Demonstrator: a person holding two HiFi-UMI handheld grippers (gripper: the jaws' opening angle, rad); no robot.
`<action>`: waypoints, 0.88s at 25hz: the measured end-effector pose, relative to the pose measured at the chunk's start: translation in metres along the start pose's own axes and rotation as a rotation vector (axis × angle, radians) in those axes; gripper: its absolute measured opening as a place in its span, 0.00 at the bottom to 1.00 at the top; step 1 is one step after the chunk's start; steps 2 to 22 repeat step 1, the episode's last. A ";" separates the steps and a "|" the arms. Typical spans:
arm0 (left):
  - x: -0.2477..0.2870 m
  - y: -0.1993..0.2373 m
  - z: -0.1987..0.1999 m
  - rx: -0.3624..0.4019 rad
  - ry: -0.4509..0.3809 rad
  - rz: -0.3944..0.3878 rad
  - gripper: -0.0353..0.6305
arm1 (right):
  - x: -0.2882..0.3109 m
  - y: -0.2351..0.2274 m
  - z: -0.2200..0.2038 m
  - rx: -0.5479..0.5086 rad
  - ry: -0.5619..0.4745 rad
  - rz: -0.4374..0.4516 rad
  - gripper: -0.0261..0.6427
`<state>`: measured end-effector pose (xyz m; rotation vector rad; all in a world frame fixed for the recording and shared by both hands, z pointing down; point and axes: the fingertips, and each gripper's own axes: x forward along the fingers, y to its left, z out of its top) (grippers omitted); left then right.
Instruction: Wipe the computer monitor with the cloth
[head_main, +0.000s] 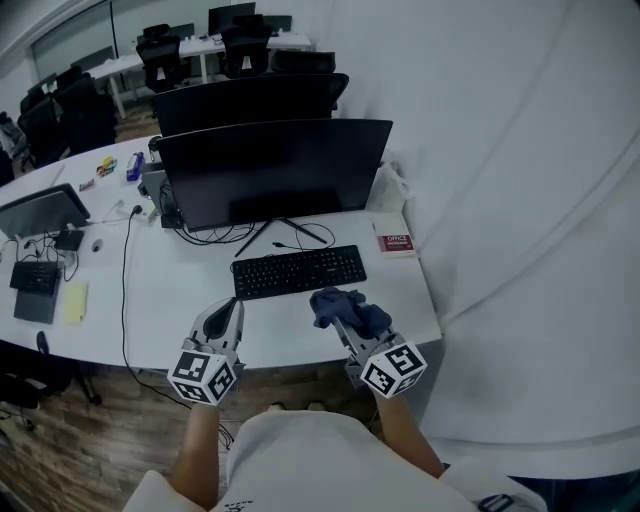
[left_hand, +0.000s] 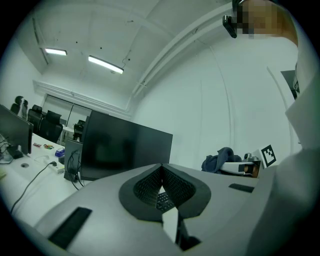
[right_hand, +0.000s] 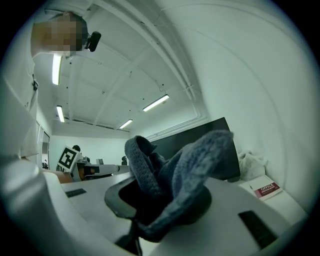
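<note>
My right claw is clamped on the dark blue cloth, which bunches up out of the jaws in thick folds and hangs over their tips; from the head view the cloth sits above the near right part of the white counter, just near and right of the black keyboard. My left claw has its jaws pressed together at the tips with nothing between them, and it hovers over the near edge of the counter, left of the keyboard's near corner. The two claws are apart, side by side. The monitor stands beyond the keyboard, its screen dark, well away from the cloth and untouched by either claw. A second monitor stands close behind it. A red and white book lies on the counter right of the monitor's foot, and cables trail off to the left
</note>
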<state>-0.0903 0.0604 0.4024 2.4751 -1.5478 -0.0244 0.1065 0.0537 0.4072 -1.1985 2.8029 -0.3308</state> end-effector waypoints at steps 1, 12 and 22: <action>0.003 -0.002 0.000 -0.001 -0.001 0.002 0.07 | -0.002 -0.004 0.001 0.004 0.000 0.000 0.20; 0.003 -0.002 0.000 -0.001 -0.001 0.002 0.07 | -0.002 -0.004 0.001 0.004 0.000 0.000 0.20; 0.003 -0.002 0.000 -0.001 -0.001 0.002 0.07 | -0.002 -0.004 0.001 0.004 0.000 0.000 0.20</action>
